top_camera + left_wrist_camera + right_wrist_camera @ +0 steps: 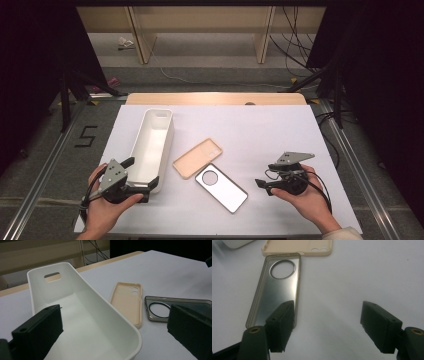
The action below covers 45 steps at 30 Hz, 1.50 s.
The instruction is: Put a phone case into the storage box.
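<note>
1. Grey phone case (pixel 221 188) lies flat on the white table sheet (pixel 270 135), just past 6 o'clock of centre, round camera cutout at its far-left end. Right gripper (pixel 261 184) sits at its 3 o'clock, close but apart, jaws spread wide and empty; in the right gripper view the case (pixel 275 290) runs beside the left jaw, untouched.
2. Beige phone case (pixel 197 158) lies inside-up at the grey one's 11 o'clock, corners nearly touching.
3. White bin (pixel 152 145), long and empty, lies at 9 o'clock of the cases, handle slot at its far end.
4. Left gripper (pixel 142 175) is at the bin's near end, jaws released, straddling the near-right rim; contact not clear.
5. Both hands rest low near the front edge, grippers pointing inward.
6. Open sheet spans from 12 to 3 o'clock; wooden table edge (pixel 215 98) beyond.
</note>
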Each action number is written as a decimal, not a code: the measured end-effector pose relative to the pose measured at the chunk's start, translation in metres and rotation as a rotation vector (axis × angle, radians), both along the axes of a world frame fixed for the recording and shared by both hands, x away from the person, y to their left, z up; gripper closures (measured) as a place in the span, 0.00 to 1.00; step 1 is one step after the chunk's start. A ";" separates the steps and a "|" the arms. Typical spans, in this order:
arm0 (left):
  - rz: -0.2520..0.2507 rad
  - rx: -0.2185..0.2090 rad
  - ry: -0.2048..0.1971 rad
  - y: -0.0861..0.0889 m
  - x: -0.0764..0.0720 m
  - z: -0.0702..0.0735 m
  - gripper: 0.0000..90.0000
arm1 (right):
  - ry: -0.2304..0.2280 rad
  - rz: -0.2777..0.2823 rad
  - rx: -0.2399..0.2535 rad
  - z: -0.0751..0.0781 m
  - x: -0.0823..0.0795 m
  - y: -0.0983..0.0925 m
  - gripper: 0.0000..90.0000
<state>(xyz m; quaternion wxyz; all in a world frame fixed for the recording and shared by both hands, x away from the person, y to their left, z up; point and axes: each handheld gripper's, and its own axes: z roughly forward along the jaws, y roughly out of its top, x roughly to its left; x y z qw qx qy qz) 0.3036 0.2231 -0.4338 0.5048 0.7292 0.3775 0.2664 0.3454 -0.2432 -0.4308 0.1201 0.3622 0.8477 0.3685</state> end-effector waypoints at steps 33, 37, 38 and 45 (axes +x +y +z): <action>-0.001 -0.006 -0.003 0.001 0.000 0.001 0.00 | 0.251 0.184 -0.251 -0.034 0.030 0.070 1.00; -0.001 -0.006 -0.003 0.001 0.000 0.001 0.00 | 0.255 0.209 -0.268 -0.033 0.028 0.071 1.00; 0.001 -0.008 -0.003 0.001 0.000 0.001 0.00 | 0.258 0.217 -0.274 -0.033 0.028 0.071 1.00; 0.002 -0.010 -0.004 0.002 -0.001 0.001 0.00 | 0.277 0.273 -0.314 -0.031 0.016 0.077 1.00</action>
